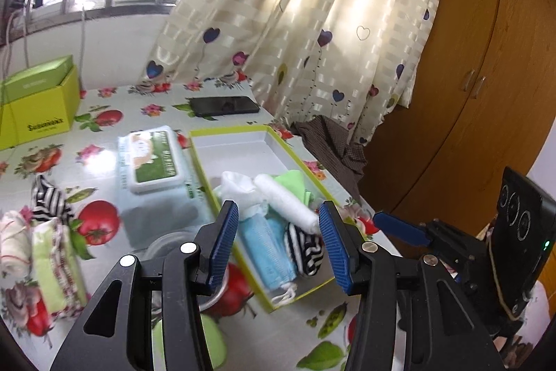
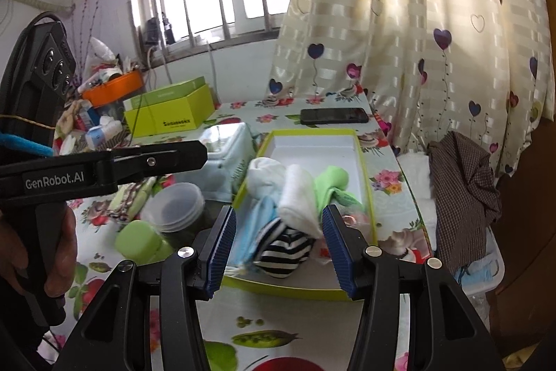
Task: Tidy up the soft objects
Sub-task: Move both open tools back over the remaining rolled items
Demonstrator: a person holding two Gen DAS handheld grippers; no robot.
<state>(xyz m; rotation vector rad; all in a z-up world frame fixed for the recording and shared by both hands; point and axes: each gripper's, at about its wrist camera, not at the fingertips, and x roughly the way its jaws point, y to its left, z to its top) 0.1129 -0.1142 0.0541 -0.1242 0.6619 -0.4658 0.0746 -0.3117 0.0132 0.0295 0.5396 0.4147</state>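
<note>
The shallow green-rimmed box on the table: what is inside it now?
The box holds a white rolled cloth, another white cloth, a green cloth, a blue face mask and a striped sock. Anything under this pile is covered; the far half is bare.

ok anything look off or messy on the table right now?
Mostly tidy. The tray holds soft items bunched at its near end, and a blue face mask has its ear loops hanging over the near rim. A striped sock and folded cloths lie loose outside the tray. Both hand-held grippers, left and right, are open and empty.
</note>
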